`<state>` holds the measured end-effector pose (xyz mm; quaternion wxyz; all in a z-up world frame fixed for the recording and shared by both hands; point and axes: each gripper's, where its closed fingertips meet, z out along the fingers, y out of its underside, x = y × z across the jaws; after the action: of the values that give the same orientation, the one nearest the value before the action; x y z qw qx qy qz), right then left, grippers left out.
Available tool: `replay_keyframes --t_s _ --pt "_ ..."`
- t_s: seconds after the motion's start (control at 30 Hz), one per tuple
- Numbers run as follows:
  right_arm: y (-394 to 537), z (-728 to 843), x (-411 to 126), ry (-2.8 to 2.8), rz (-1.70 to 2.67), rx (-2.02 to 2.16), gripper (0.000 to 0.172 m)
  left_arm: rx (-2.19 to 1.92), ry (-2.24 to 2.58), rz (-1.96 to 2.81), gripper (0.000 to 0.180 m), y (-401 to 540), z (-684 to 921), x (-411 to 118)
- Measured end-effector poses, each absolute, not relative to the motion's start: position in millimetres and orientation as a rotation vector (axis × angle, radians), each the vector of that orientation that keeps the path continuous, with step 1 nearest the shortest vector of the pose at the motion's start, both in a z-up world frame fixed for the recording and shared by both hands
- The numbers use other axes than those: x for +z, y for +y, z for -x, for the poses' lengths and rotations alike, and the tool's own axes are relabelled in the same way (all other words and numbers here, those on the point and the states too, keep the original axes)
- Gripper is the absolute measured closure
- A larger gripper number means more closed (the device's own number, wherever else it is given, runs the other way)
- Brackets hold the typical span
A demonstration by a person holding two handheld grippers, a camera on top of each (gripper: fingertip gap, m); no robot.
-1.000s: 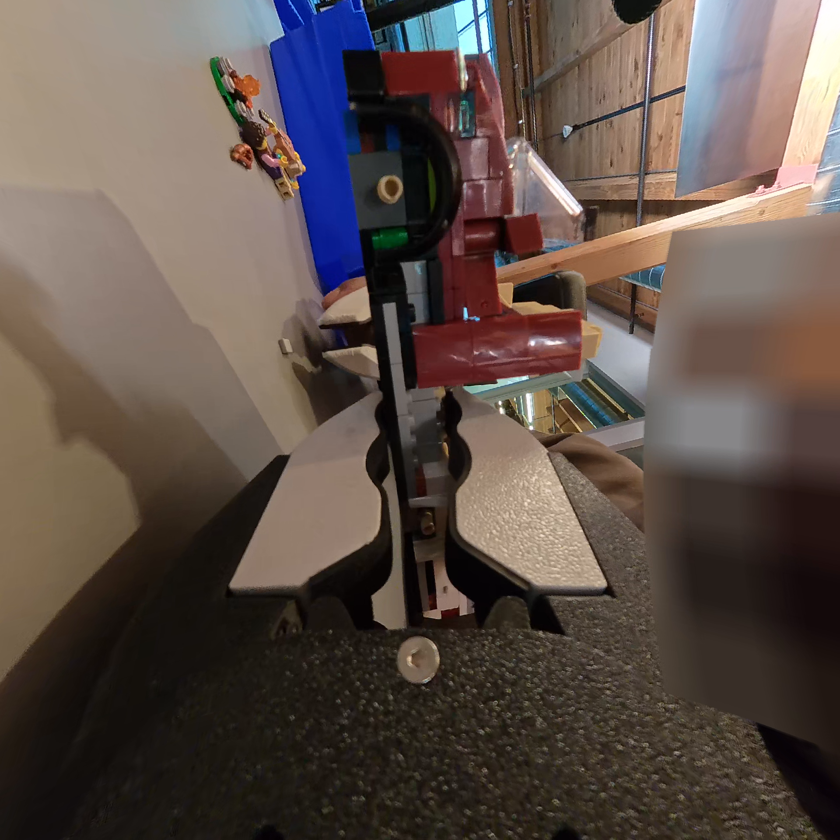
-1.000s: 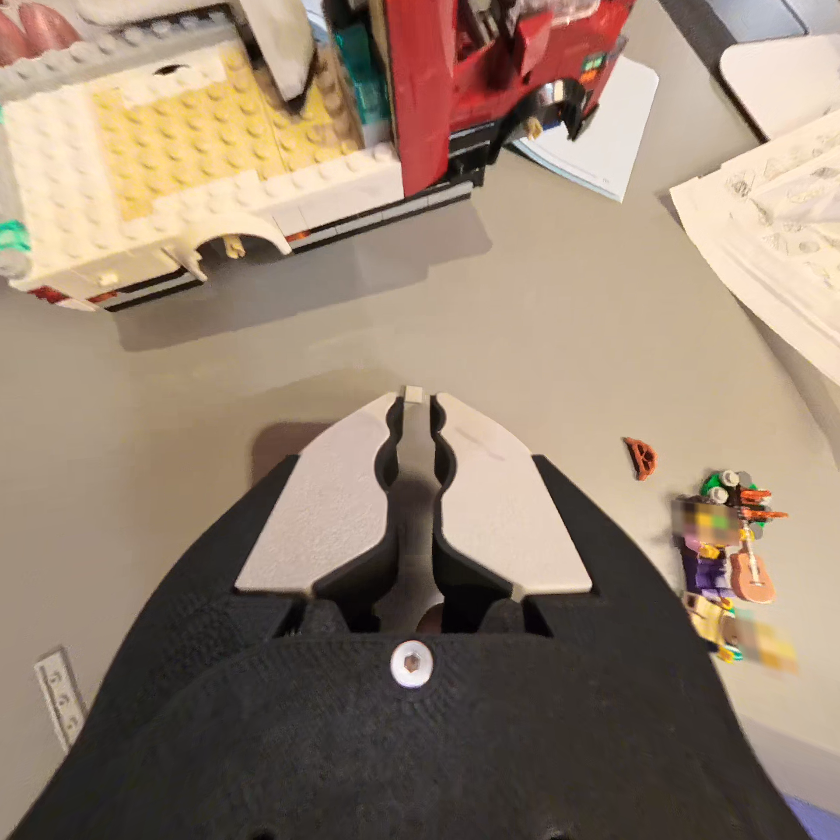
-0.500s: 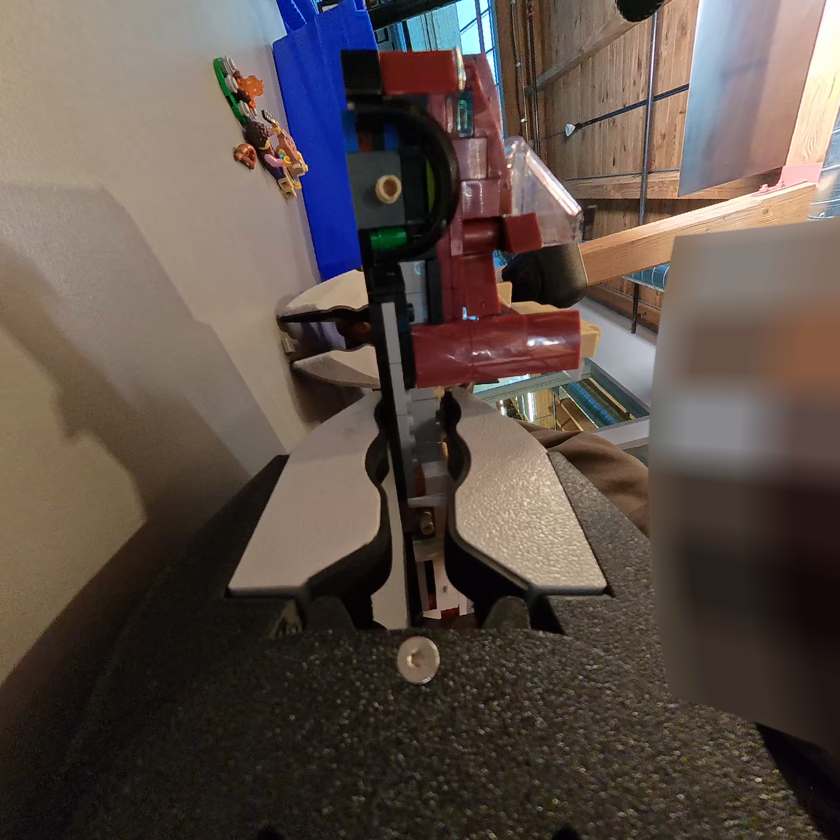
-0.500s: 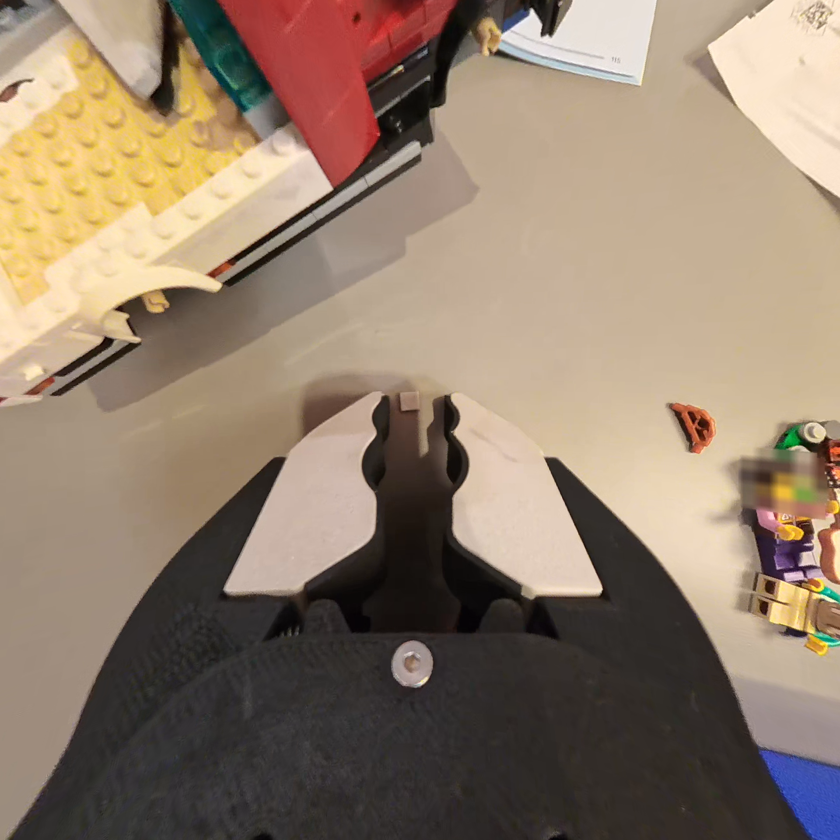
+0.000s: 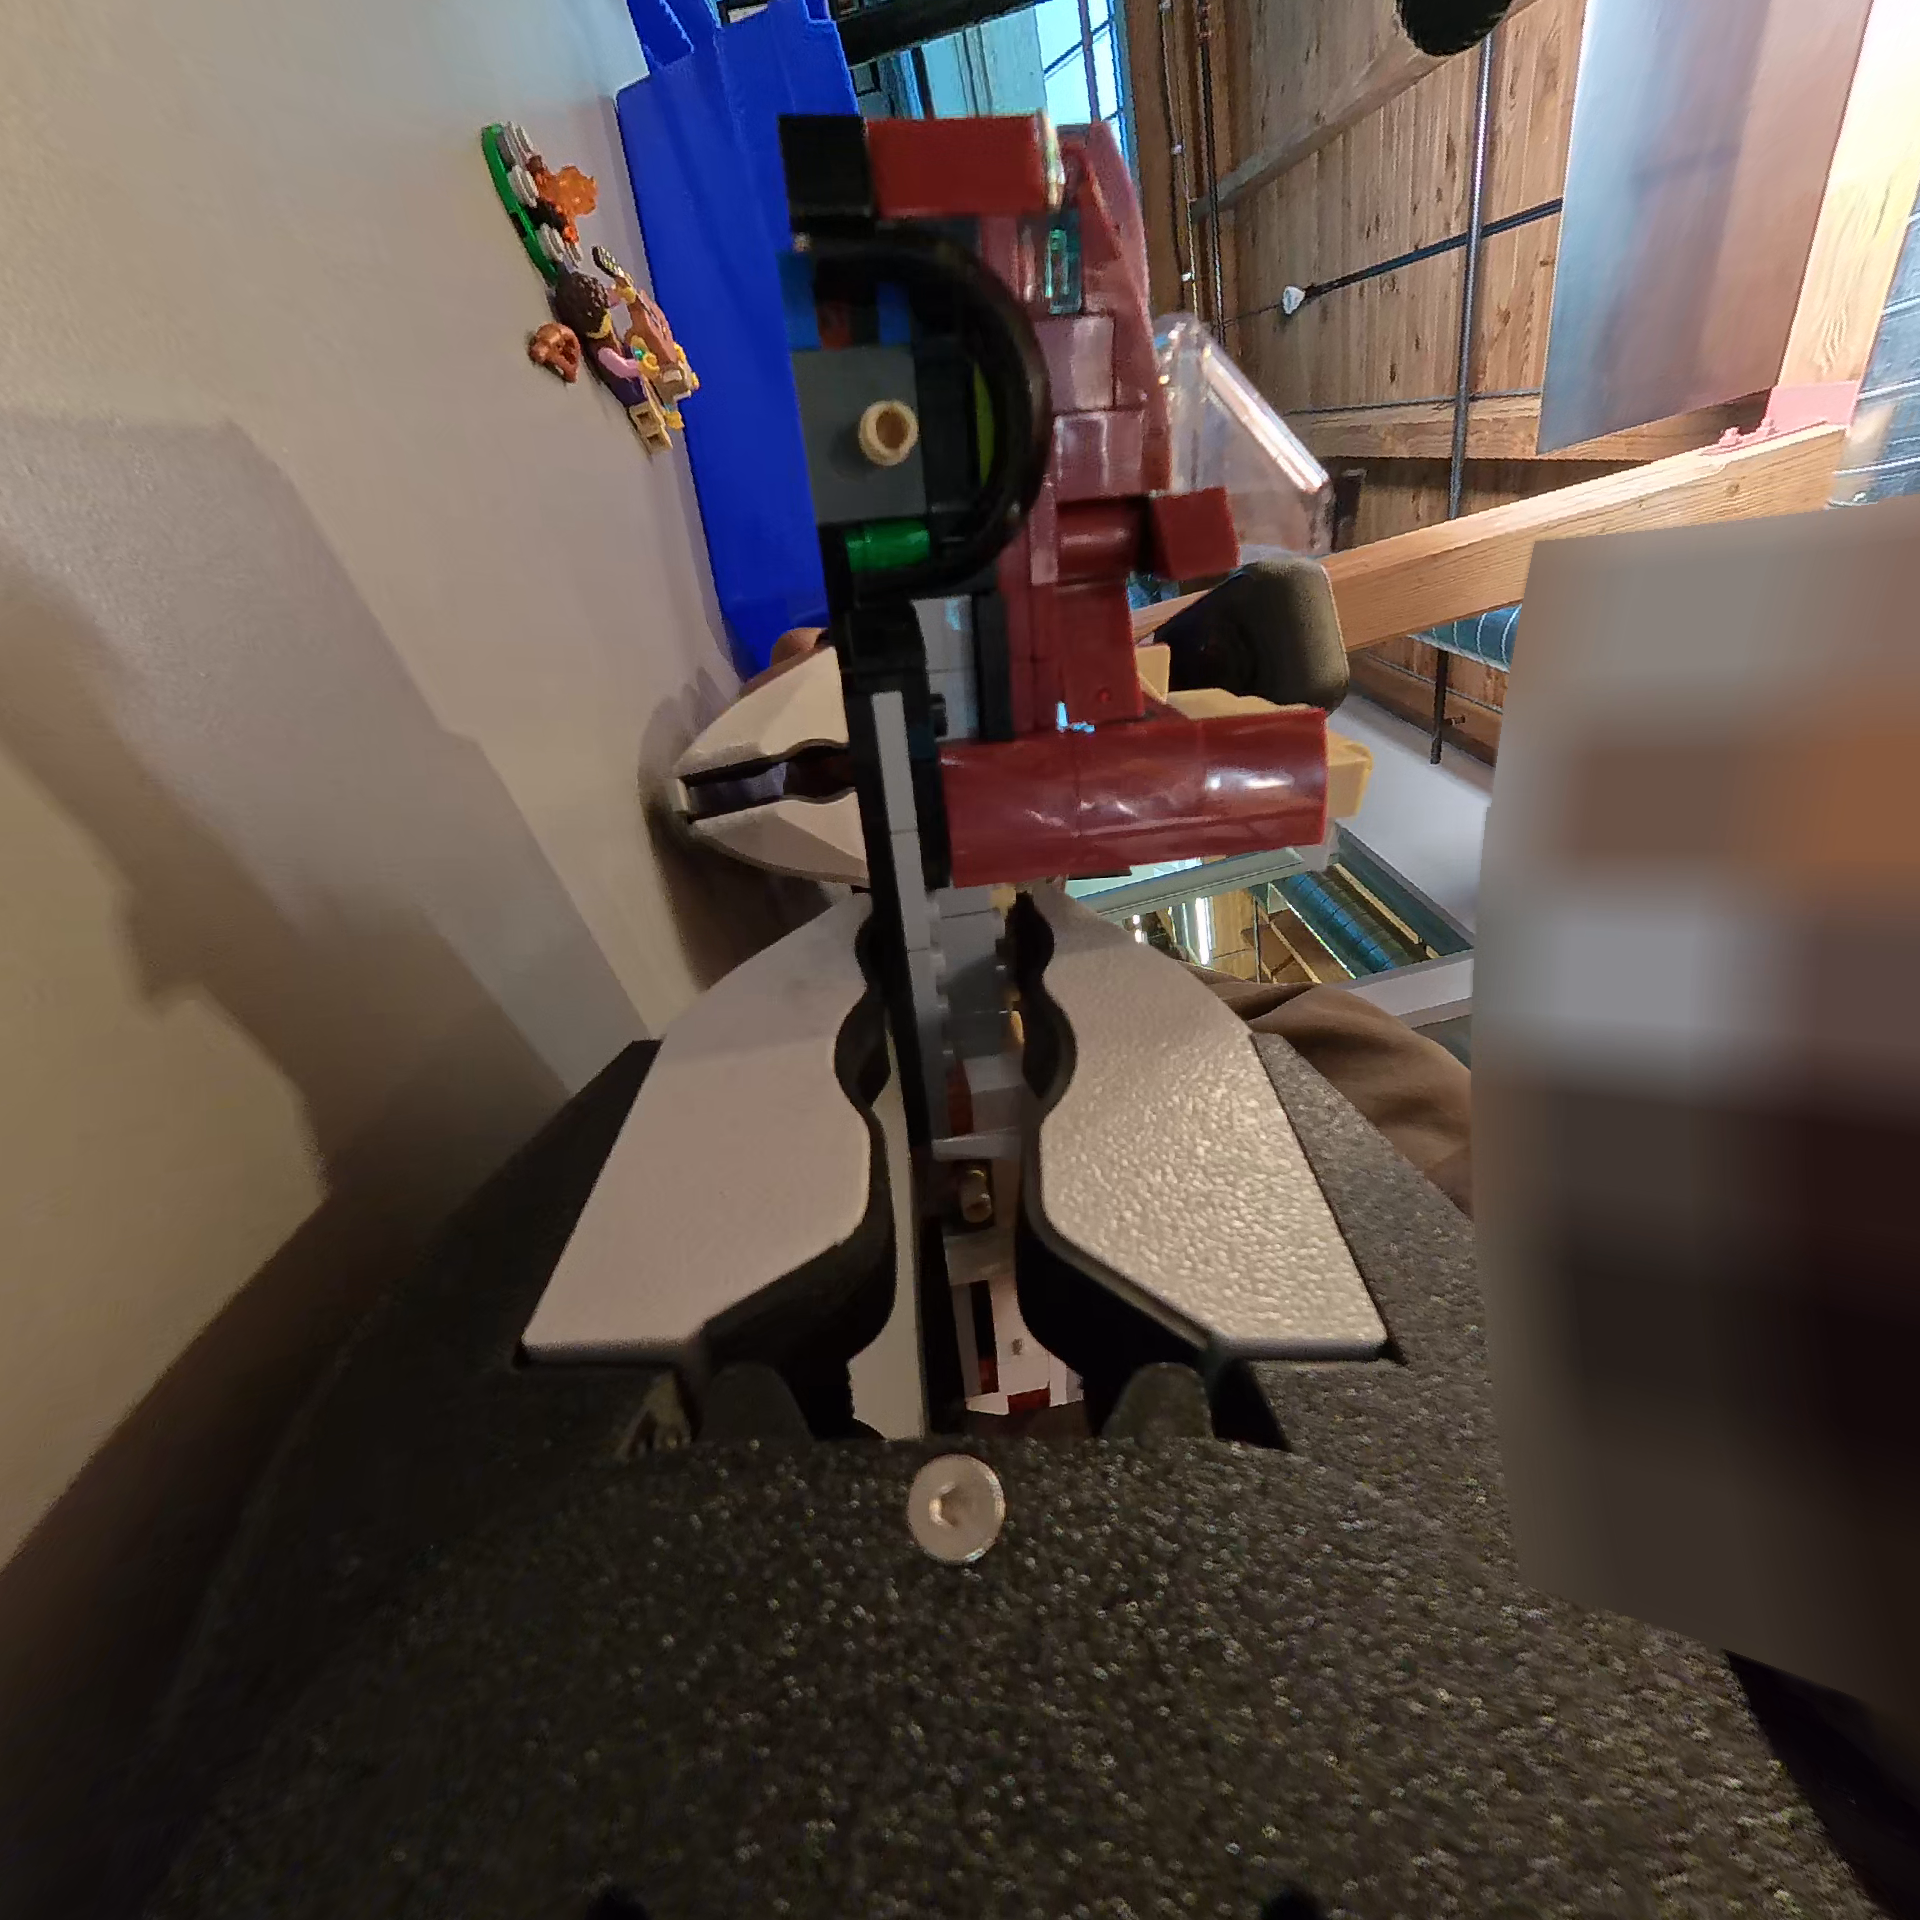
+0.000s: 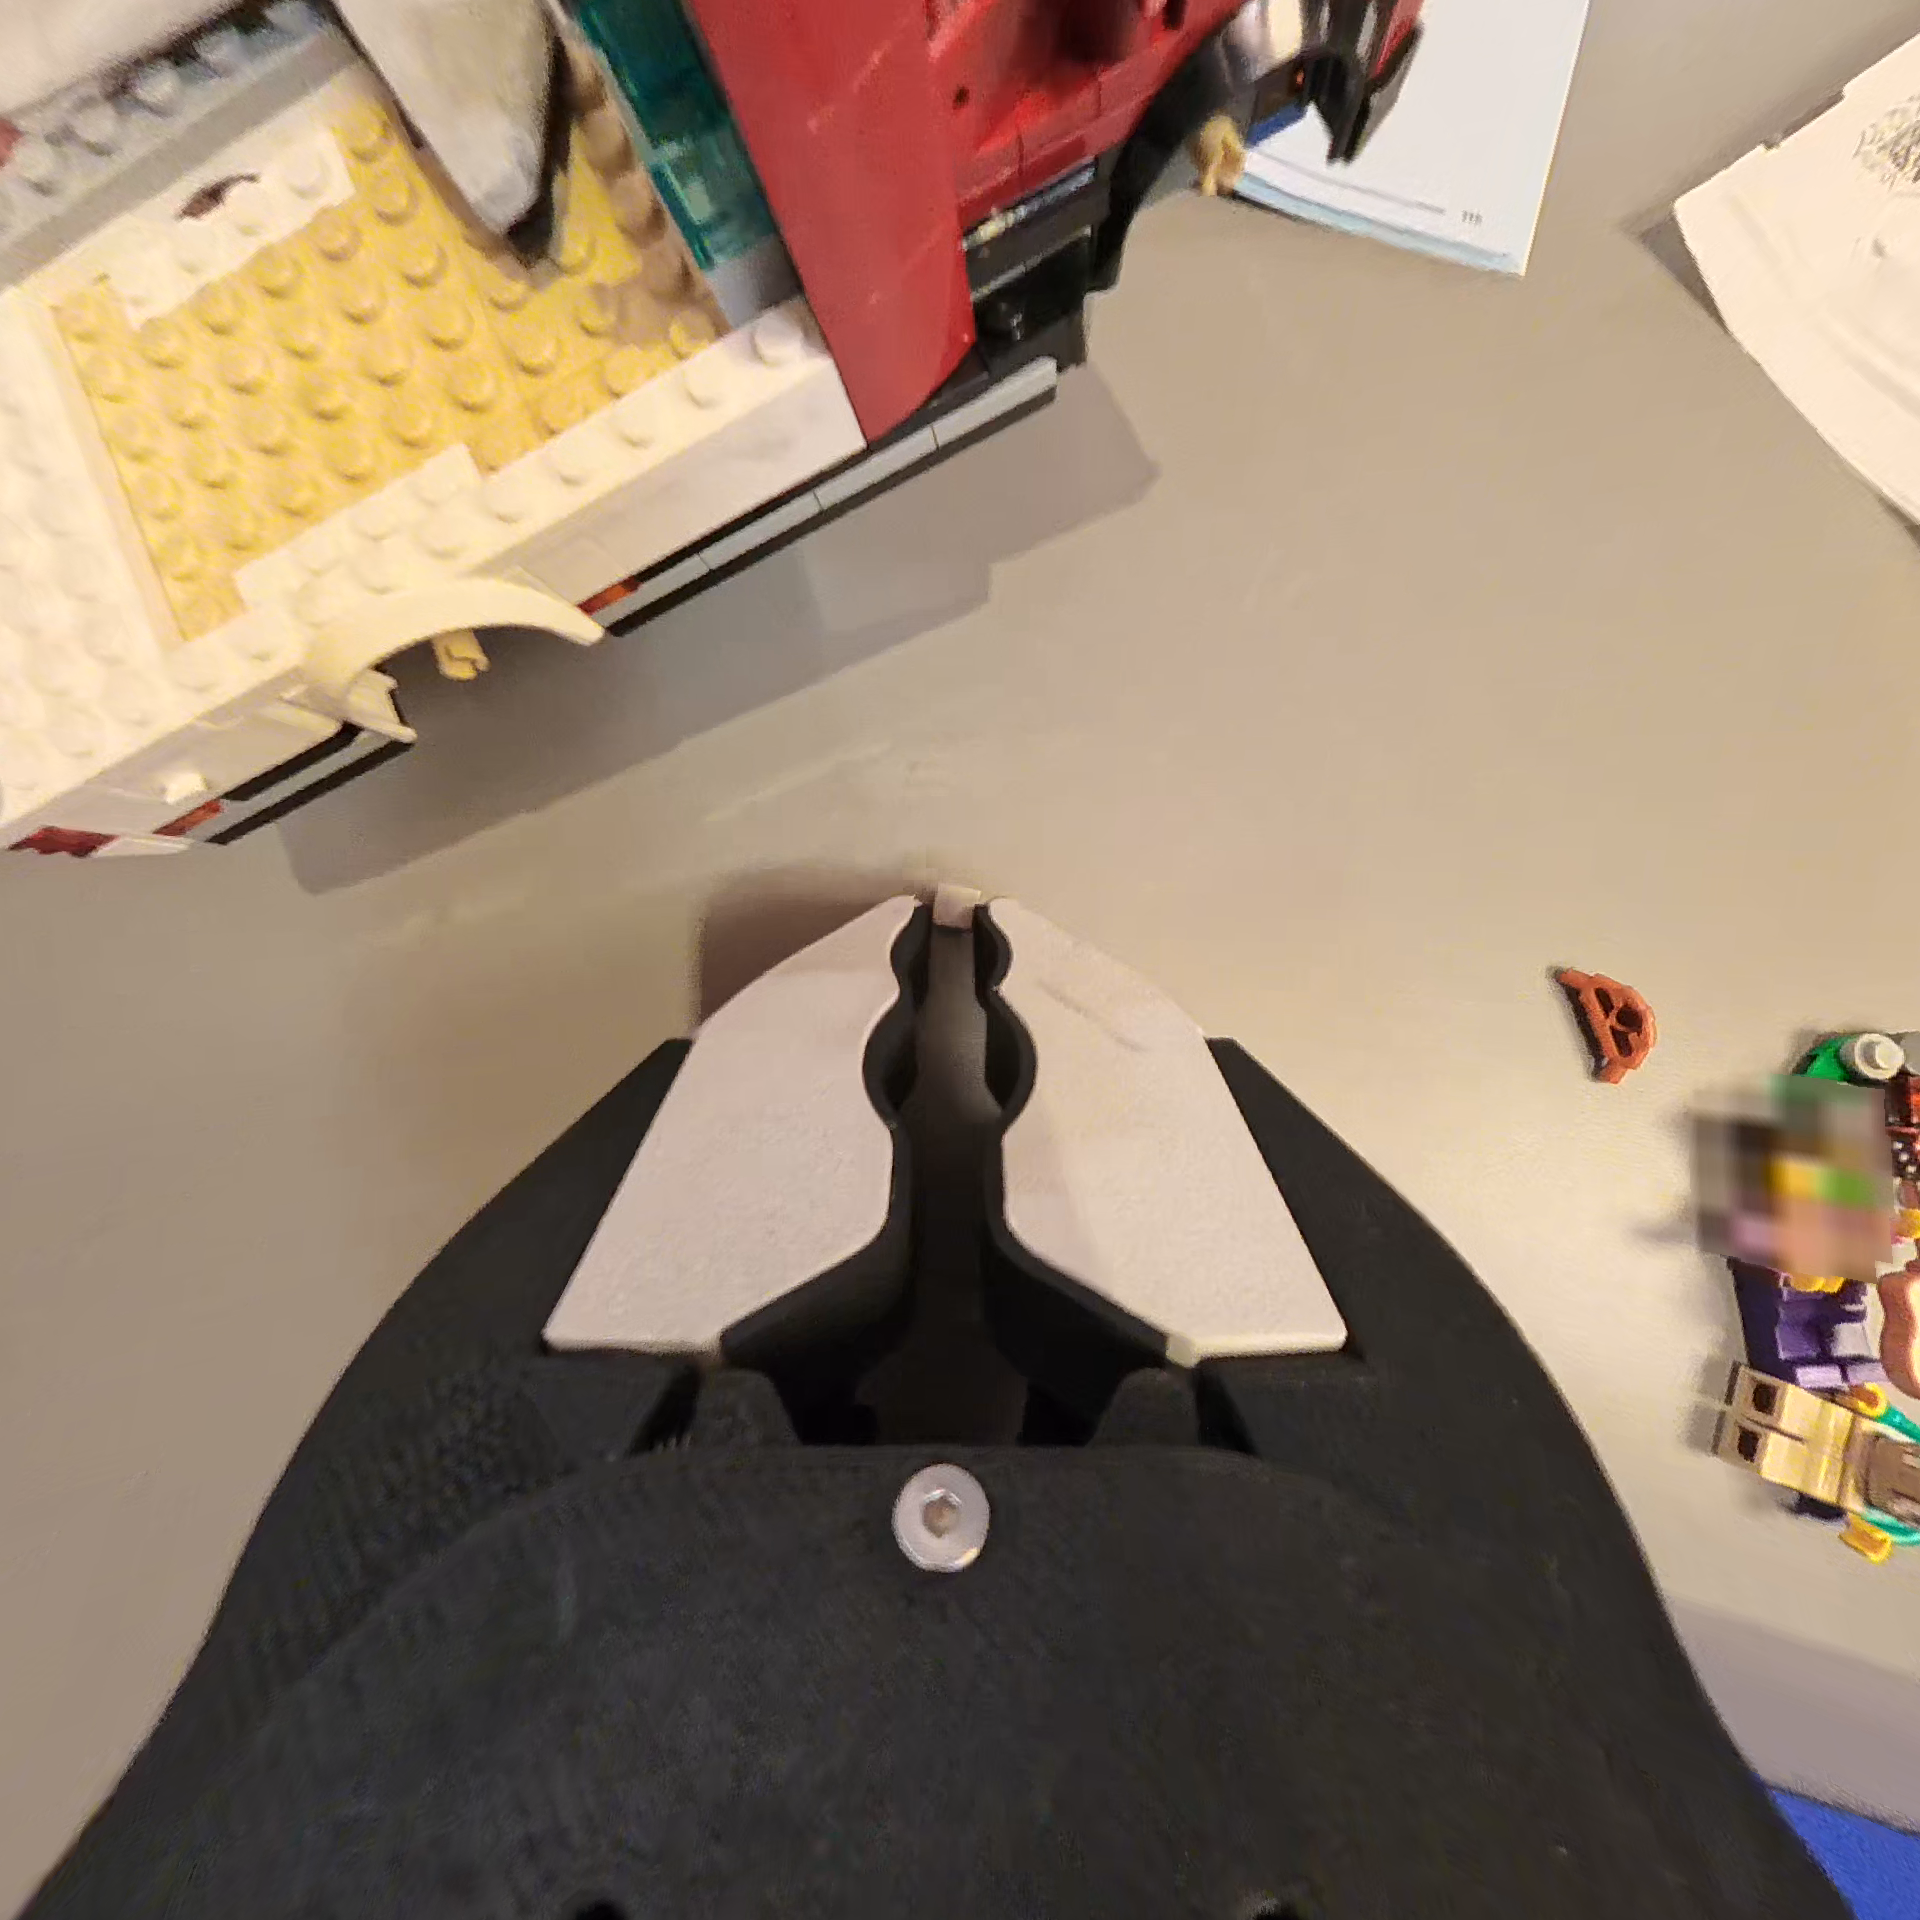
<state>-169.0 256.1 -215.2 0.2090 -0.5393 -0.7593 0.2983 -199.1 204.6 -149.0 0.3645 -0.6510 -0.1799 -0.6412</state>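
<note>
My left gripper (image 5: 940,914) is shut on the grey and black underside of a brick-built vehicle (image 5: 1132,800) with dark red parts, and holds it tilted on its side. The same vehicle shows in the right wrist view (image 6: 364,416), with a white and tan studded body and a red front. My right gripper (image 6: 954,914) is down at the grey table (image 6: 1299,675), and its fingertips are shut on a small pale square piece (image 6: 954,902). It also shows in the left wrist view (image 5: 758,795), just behind the vehicle, tips against the table.
Toy figures (image 6: 1808,1299) and a small brown piece (image 6: 1608,1023) lie to the right of my right gripper. A booklet (image 6: 1423,177) and paper sheets (image 6: 1818,291) lie at the far right. A blue bin (image 5: 727,312) stands beyond the figures (image 5: 613,332). Some 9 centimetres of space lies between my two pairs of fingers.
My right gripper opened around the small pale piece, then came together on it again. My left gripper has kept its hold on the vehicle and hardly moved.
</note>
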Motion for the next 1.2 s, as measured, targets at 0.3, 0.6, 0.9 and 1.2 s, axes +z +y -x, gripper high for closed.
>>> replay_keyframes --t_s 0.3,0.6,0.9,1.2 --pt "242.6 179.7 -144.6 -2.015 1.25 1.062 0.164 -1.759 -0.476 1.588 0.159 203.8 195.7 -140.8" --pt "229.9 190.4 -122.4 -2.016 1.199 1.081 0.164 -1.778 -0.493 1.547 0.159 204.5 197.8 -137.8" --pt "226.1 195.1 -121.4 -2.002 1.129 1.026 0.164 -1.78 -0.502 1.548 0.159 204.5 197.0 -138.6" --pt "223.4 196.4 -121.7 -2.003 1.054 0.939 0.164 -1.824 -0.529 1.52 0.159 203.7 193.7 -137.2"
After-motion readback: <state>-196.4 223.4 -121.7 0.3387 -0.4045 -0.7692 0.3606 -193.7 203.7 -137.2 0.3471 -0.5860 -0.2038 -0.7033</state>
